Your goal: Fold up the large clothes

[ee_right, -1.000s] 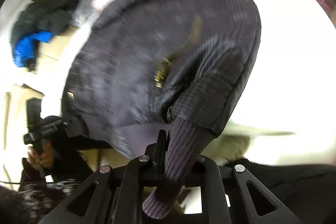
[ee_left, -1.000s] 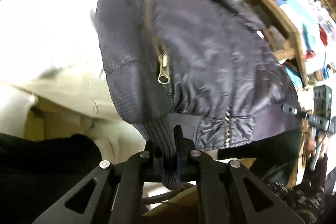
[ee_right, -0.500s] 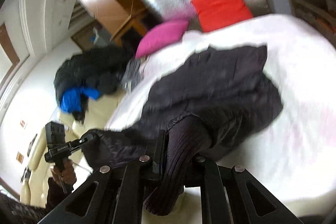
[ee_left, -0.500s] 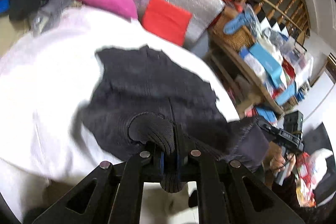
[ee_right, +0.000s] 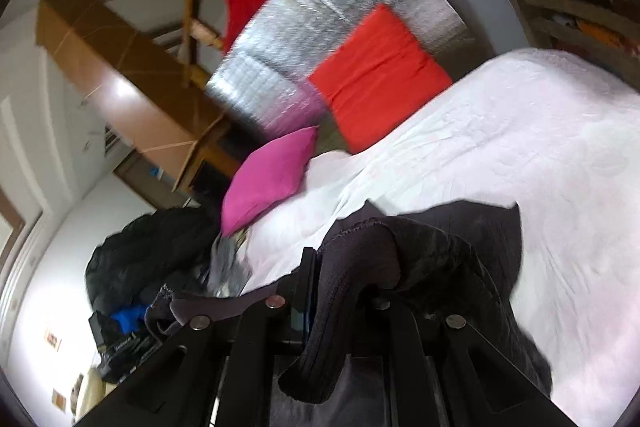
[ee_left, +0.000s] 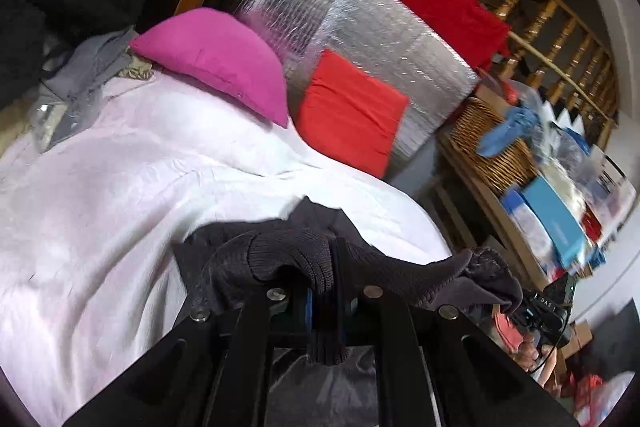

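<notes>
the left gripper [ee_left: 334, 291] is pinching a ribbed knit edge of the dark jacket [ee_left: 288, 263], its jaws pressed together on the cloth. the right gripper [ee_right: 316, 307] is doing the same, clamped on a ribbed cuff [ee_right: 320, 359] that is hanging down between its fingers. in the left wrist view the right gripper is showing at the lower right, so the two are holding opposite ends of the same hem, and the stretch of jacket between them is running across, roughly parallel to the near edge of the bed.

the rest of the jacket is lying ahead of and below both tools, draped onto the white bedsheet [ee_left: 120, 207] and trailing away toward the pillows. neither hand looks nearer to it; both are gripping at about the same reach. judging from this, the coming move depends on carrying the held edge forward over the body of the jacket, both hands together.

the sheet is looking soft and wrinkled, with plenty of bare area beyond the jacket. a magenta pillow [ee_left: 216, 63] and a red cushion [ee_left: 352, 115] are leaning against a silver foil panel [ee_left: 360, 19] at the far end.
</notes>
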`<state>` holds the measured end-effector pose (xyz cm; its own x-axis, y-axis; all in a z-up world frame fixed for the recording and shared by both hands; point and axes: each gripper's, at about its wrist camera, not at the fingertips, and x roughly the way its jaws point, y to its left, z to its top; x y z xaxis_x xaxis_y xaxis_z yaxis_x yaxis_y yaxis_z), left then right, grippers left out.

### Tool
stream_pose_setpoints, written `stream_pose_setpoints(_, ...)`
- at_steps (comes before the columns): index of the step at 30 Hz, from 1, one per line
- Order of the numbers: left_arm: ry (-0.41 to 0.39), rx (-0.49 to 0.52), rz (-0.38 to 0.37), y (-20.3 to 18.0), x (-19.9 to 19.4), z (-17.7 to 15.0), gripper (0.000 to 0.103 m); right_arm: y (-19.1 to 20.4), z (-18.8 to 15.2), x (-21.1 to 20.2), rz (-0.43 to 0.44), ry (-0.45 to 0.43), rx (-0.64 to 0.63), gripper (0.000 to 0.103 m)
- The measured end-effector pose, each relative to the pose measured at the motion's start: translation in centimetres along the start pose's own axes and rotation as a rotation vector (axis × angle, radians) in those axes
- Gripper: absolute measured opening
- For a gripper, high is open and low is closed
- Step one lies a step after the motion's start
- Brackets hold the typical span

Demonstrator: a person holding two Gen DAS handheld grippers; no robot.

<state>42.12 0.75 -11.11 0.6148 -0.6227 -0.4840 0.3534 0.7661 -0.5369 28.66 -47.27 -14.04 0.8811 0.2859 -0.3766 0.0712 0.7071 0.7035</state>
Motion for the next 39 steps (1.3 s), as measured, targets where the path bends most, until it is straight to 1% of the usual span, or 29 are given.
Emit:
stream_pose_setpoints(3,0.007,-0.023,0.014,1.4,4.3,1.8,0.009,-2.0,2.4,4.8,-0.022,0.006,0.036,0.011)
stream_pose_setpoints(5,0.021,-0.024,0.036,2.2,7.1,2.4,0.009,-3.2,3.3,7.2,-0.042,0.013,0.045,0.011)
stream_pose_setpoints(9,0.063,-0.023,0.087,3.7,12.2,3.1,0.009,-5.4,5.0,12.2,-0.097,0.028,0.048,0.011)
stream_pose_setpoints(11,0.077,-0.029,0.099,4.6,14.3,3.3,0.009,-6.6,5.7,14.2,-0.115,0.035,0.055,0.011)
stream_pose_setpoints(17,0.099,-0.053,0.15,6.7,18.8,3.5,0.009,-9.1,6.5,18.7,-0.154,0.062,0.066,0.011)
stream_pose_setpoints(19,0.116,-0.073,0.175,7.5,19.9,3.0,0.011,-10.2,6.4,20.0,-0.163,0.094,0.091,0.012)
stream_pose_setpoints(20,0.133,-0.09,0.186,8.1,20.5,2.6,0.013,-10.8,6.3,20.5,-0.16,0.116,0.115,0.012)
stream_pose_setpoints(21,0.145,-0.103,0.187,8.5,20.9,2.4,0.013,-11.5,6.2,20.8,-0.145,0.139,0.156,0.016)
stream_pose_setpoints(22,0.166,-0.124,0.183,8.9,21.1,2.1,0.013,-12.2,6.2,20.7,-0.118,0.153,0.198,0.018)
stream_pose_setpoints(23,0.175,-0.139,0.176,9.0,21.1,2.0,0.013,-12.5,6.1,20.3,-0.083,0.154,0.228,0.027)
stream_pose_setpoints(24,0.18,-0.153,0.173,9.0,20.5,1.9,0.019,-12.6,6.1,19.7,-0.05,0.146,0.244,0.049)
stream_pose_setpoints(25,0.181,-0.154,0.177,8.7,20.0,1.9,0.026,-12.5,6.0,18.8,-0.031,0.129,0.246,0.066)
stream_pose_setpoints(26,0.17,-0.144,0.185,8.2,19.1,1.9,0.053,-12.2,6.0,17.7,-0.006,0.1,0.248,0.09)
stream_pose_setpoints(27,0.152,-0.135,0.19,7.8,18.3,2.0,0.083,-12.0,5.9,16.4,-0.002,0.064,0.251,0.095)
stream_pose_setpoints(28,0.107,-0.117,0.23,7.0,16.8,2.0,0.092,-11.7,5.8,14.9,-0.004,0.016,0.251,0.095)
stream_pose_setpoints(29,0.064,-0.102,0.258,6.5,15.6,1.9,0.093,-11.5,5.8,13.4,0.007,-0.012,0.244,0.095)
stream_pose_setpoints(30,0.015,-0.077,0.274,5.6,13.8,1.7,0.093,-11.3,5.7,12.0,0.017,-0.019,0.243,0.095)
stream_pose_setpoints(31,0.003,-0.064,0.274,5.0,12.8,1.4,0.093,-11.1,5.6,11.2,0.024,-0.022,0.244,0.095)
stream_pose_setpoints(32,0.003,-0.052,0.276,4.4,11.7,0.8,0.093,-10.9,5.4,10.0,0.024,-0.029,0.248,0.095)
stream_pose_setpoints(35,0.028,-0.043,0.333,3.5,9.6,-1.0,0.093,-9.7,4.3,7.2,-0.019,-0.035,0.221,0.095)
stream_pose_setpoints(39,0.045,-0.129,0.375,4.6,6.9,-4.6,0.093,-8.6,2.1,4.6,-0.126,-0.015,0.145,0.095)
